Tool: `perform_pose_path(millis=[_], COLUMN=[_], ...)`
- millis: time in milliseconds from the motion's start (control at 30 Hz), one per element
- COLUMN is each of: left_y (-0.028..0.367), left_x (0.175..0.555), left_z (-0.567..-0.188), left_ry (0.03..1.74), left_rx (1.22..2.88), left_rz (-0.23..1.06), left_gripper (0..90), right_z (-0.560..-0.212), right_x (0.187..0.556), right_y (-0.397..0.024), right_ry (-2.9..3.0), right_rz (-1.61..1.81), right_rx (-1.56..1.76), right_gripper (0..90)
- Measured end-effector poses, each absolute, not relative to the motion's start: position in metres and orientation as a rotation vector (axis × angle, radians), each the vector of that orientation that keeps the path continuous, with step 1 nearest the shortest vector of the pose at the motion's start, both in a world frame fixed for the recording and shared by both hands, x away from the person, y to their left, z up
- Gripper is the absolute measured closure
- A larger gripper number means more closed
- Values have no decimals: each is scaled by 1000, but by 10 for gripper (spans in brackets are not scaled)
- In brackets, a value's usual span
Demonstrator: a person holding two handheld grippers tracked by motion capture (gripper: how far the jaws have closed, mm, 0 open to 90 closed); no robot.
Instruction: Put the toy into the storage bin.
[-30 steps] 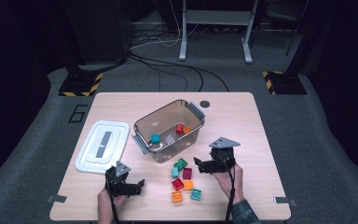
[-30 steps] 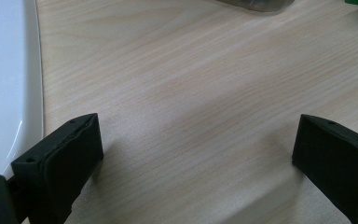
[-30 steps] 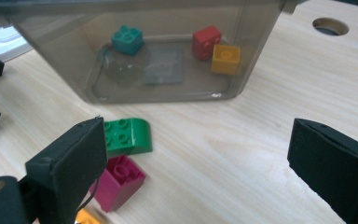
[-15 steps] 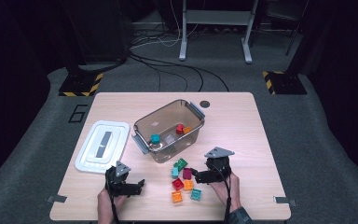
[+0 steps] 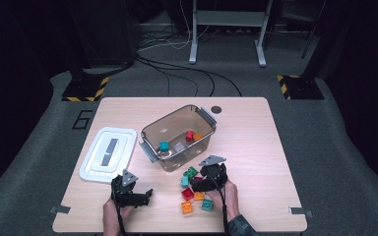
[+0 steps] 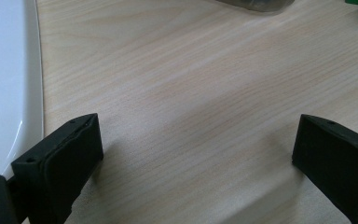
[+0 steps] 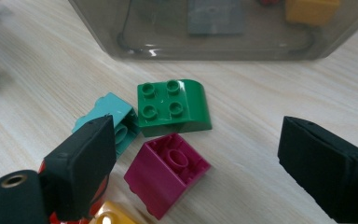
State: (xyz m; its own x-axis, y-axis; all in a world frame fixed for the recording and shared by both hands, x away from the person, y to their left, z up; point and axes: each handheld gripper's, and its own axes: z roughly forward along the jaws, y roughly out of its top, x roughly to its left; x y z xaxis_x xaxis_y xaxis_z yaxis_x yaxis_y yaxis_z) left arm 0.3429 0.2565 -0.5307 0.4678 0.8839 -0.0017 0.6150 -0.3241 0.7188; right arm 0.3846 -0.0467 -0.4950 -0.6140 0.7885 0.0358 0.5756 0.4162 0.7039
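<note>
While both hand-held grippers gape empty, glossy studded magenta brick (image 7: 166, 172) rests on woodgrain table (image 7: 270, 107).

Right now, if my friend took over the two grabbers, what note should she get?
Left gripper: open, empty, low over bare table beside the white lid.
Right gripper: open, down over the loose bricks, magenta brick between its jaws, not gripped.
Green brick and teal brick lie just beyond it, near the clear bin.
Done: a few bricks sit in the bin.
Left, probably: the loose bricks, then perhaps the lid.
</note>
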Motion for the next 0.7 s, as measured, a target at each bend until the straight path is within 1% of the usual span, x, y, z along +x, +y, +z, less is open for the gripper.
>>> perform_pose_path(millis=[167,700], left_y=[256,256], left_x=[343,343], left_z=[-531,-531], left_ry=[1240,1240], left_rx=[2058,2058], left_rz=[525,525], left_gripper=[12,12], right_z=[-500,-507], right_x=[385,386], right_y=[-45,-81], right_ry=[2381,2307], right_rz=[968,902], right_rx=[1207,1306], right_gripper=[139,161])
